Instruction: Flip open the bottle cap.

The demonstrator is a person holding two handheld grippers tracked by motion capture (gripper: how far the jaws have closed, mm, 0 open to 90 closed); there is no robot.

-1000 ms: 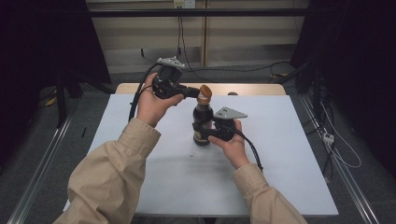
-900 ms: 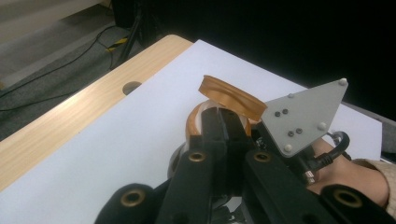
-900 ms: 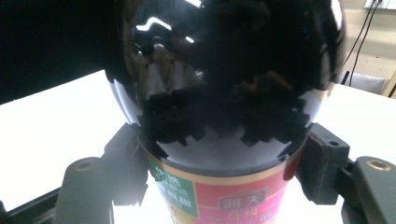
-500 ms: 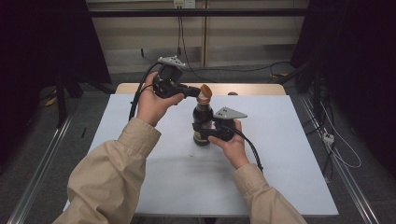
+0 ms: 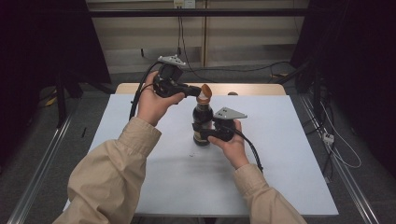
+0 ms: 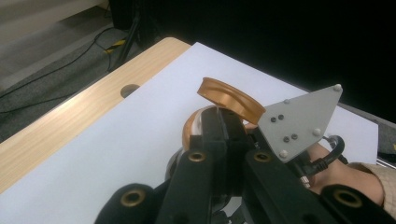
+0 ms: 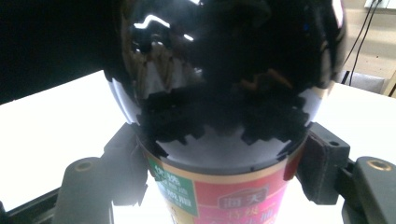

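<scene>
Bottle: a dark bottle (image 5: pixel 202 122) stands upright on the white surface (image 5: pixel 280 154), near the middle and a little toward the far wooden edge; in the right gripper view its glossy black body (image 7: pixel 224 70) looms close, with a red and green label below.
Cap: an orange-brown flip cap (image 5: pixel 205 92) sits at the top of the bottle, tilted open on its hinge (in the left gripper view it shows as a raised round lid (image 6: pixel 231 98)).
Right claw: the right claw (image 5: pixel 205 135) is clamped around the bottle's lower body, one jaw on each side of the label, as the right gripper view makes plain.
Left claw: the left claw (image 5: pixel 195 92) reaches in from the left of the bottle at cap height, its jaws pressed together at the cap; whether they pinch the lid's edge or merely touch it I cannot tell.
Hands: both hands come from tan sleeves (image 5: pixel 112 172), the right one low beside the bottle, the left one raised to its left.
</scene>
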